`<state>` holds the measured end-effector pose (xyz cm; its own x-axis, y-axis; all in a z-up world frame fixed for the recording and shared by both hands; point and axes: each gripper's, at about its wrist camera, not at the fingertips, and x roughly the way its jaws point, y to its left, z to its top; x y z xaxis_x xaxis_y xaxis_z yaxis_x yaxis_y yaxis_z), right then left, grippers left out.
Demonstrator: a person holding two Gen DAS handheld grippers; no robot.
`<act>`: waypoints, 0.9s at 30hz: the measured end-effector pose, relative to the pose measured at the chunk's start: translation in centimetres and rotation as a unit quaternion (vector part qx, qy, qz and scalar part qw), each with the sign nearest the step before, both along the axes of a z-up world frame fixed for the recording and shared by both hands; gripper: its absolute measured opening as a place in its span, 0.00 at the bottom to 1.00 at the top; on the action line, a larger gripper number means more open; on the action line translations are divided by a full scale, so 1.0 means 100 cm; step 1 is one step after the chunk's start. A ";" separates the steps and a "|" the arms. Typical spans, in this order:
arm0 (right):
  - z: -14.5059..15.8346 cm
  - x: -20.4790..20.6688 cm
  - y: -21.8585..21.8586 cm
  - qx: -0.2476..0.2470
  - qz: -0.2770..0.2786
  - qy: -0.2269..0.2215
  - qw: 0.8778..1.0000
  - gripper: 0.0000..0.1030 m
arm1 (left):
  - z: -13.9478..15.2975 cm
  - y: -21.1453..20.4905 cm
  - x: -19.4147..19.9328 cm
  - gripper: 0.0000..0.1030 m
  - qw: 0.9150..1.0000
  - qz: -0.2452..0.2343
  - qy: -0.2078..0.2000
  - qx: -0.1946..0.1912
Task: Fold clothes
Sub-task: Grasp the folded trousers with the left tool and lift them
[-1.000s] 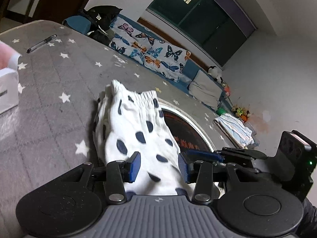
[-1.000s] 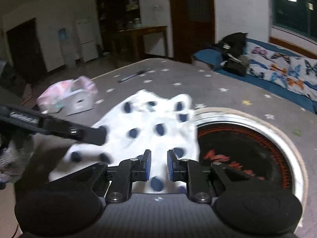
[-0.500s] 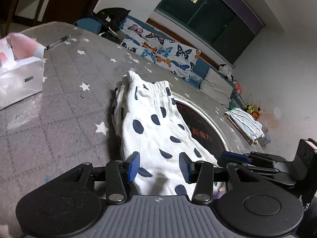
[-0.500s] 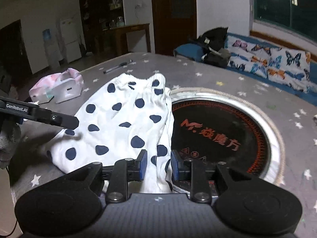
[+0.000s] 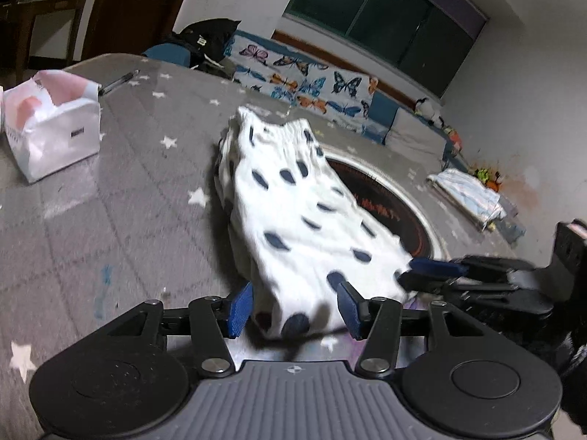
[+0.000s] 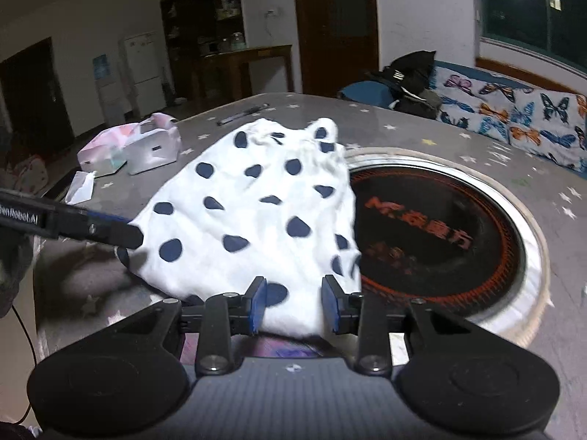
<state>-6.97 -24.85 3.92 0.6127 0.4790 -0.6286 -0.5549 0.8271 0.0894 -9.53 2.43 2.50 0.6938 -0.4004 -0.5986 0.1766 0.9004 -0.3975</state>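
Observation:
A white garment with dark blue dots [image 5: 293, 212] lies on the grey star-patterned table [image 5: 110, 201], partly over a round black inset. It also shows in the right wrist view [image 6: 253, 212]. My left gripper [image 5: 295, 310] is open, its jaws on either side of the garment's near edge. My right gripper [image 6: 293, 306] is open too, its jaws either side of the near hem. The right gripper's fingers [image 5: 433, 273] reach the garment's right corner in the left wrist view. The left gripper's finger [image 6: 110, 231] touches the garment's left corner in the right wrist view.
A round black inset with a steel rim [image 6: 440, 227] sits right of the garment. A white and pink bag [image 5: 51, 135] and a pen [image 5: 117, 82] lie at the far left. A butterfly-print sofa [image 5: 304, 80] stands behind. Folded striped cloth [image 5: 466, 194] lies at the right.
Both grippers have opened wider and pulled back toward the near edge. The garment now lies spread flatter and stretched toward me.

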 end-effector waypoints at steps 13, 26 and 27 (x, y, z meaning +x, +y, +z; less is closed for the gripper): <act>0.006 -0.013 -0.026 0.005 -0.037 -0.013 0.999 0.35 | -0.009 -0.025 -0.011 0.20 0.999 -0.039 0.008 0.021; 0.024 -0.024 -0.055 0.030 -0.075 -0.029 0.996 0.37 | -0.006 -0.118 -0.033 0.19 0.977 -0.212 -0.002 0.017; 0.025 -0.025 -0.058 0.030 -0.078 -0.030 0.996 0.37 | -0.006 -0.126 -0.035 0.20 0.974 -0.226 -0.002 0.017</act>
<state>-9.50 -30.60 6.43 0.7183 0.4103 -0.5619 -0.4251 0.8981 0.1124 -12.98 -10.15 1.91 0.4542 -0.6452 -0.6143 0.5595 0.7432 -0.3669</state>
